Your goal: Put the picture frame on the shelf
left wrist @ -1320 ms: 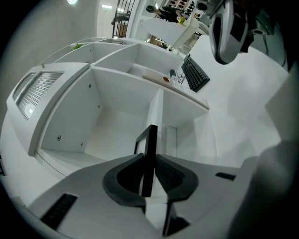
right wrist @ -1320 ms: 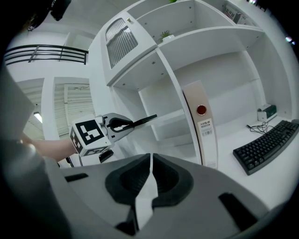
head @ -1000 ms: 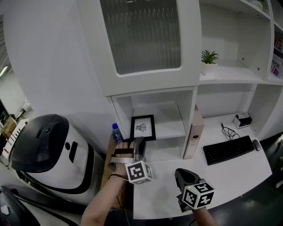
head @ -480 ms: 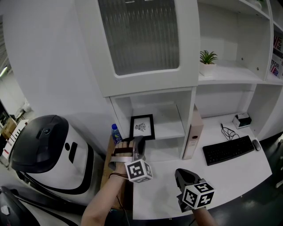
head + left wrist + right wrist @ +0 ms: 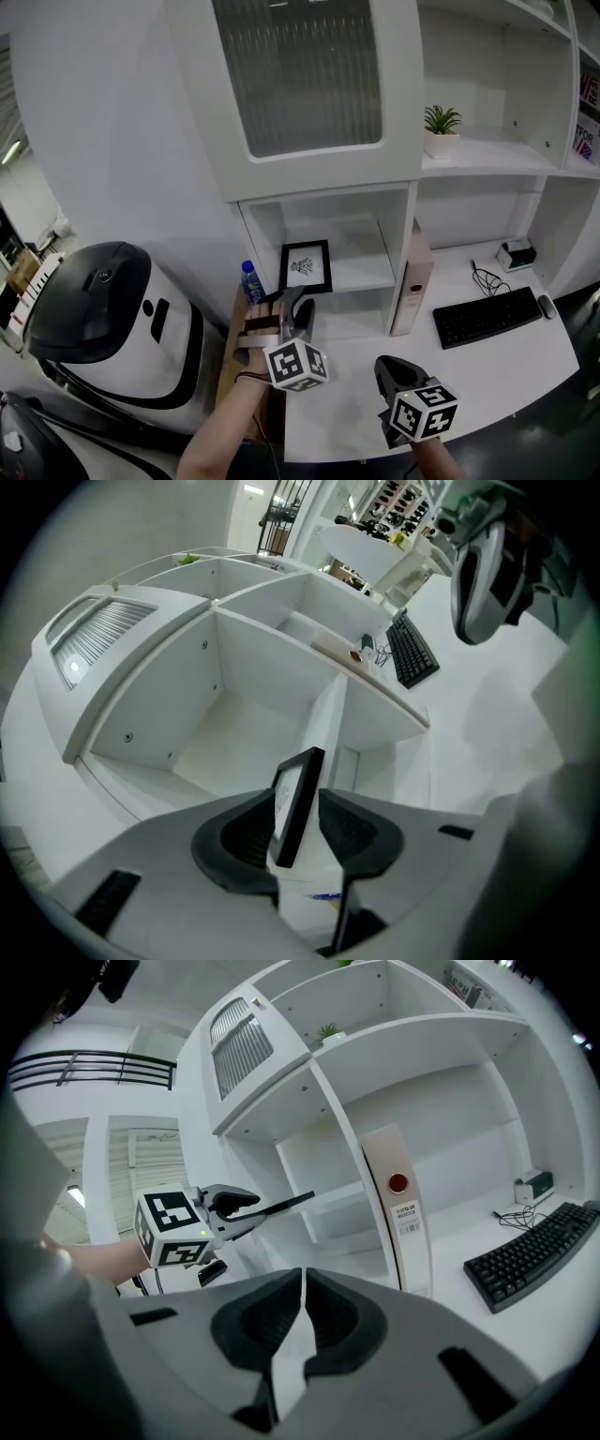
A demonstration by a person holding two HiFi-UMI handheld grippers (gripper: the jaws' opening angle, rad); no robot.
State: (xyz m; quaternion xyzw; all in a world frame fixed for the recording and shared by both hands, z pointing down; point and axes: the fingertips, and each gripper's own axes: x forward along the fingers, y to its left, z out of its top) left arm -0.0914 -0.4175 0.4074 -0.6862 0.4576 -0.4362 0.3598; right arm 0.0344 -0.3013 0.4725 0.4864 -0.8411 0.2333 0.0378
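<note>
Little has moved since the earlier frames: the picture frame sits a touch higher and more to the right in the head view, and both grippers are nearly where they were.

The left gripper is clamped on the lower part of the frame, so the picture stands upright with its printed face toward the person. I judge this grip is chosen so that the bottom edge can go down on the shelf first. The frame is in front of the left part of the open compartment, near its left wall. I cannot tell if it already touches the board. The right gripper hangs low over the desk, its 2 jaws pressed together with nothing between them. It seems only to wait, out of the way.

Only the head view shows the drawing on the frame, the water bottle just left of it and the binder standing right of the compartment. The left gripper view shows the frame edge-on between the 2 pads, and behind it a compartment with nothing inside. The right gripper view gives the side look: the left gripper holds the frame out as a thin dark line toward the shelf, with the keyboard at the right.
</note>
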